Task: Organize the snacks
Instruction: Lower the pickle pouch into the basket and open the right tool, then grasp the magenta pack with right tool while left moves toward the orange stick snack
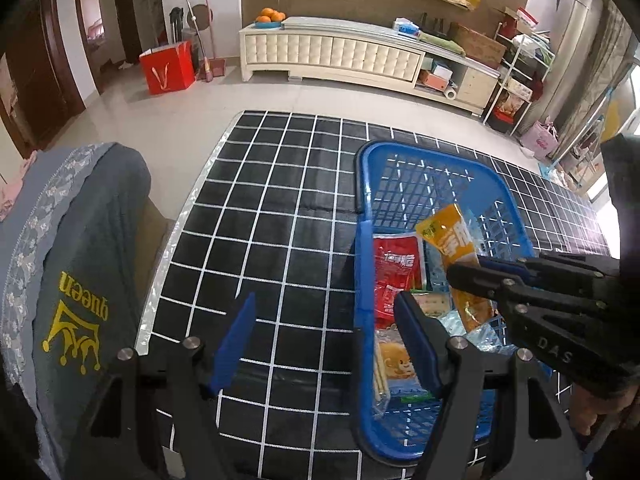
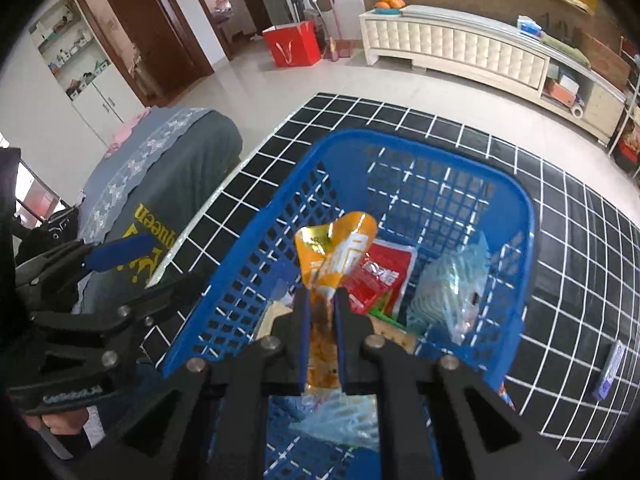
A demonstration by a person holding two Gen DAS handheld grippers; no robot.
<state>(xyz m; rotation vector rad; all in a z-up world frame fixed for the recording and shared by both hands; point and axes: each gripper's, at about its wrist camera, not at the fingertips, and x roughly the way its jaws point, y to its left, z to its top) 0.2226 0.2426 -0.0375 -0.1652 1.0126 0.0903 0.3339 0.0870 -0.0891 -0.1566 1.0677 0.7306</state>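
The right claw is pinching an orange snack packet, its blue pads pressed against the packet's lower end, and holds it above the blue plastic basket. The basket sits on the black desk with white grid lines. Inside the basket lie a red snack packet at 1 o'clock from the pinched one and a pale blue clear bag at 3 o'clock. The left claw is spread with nothing between its pads, straddling the basket's left rim over the desk.
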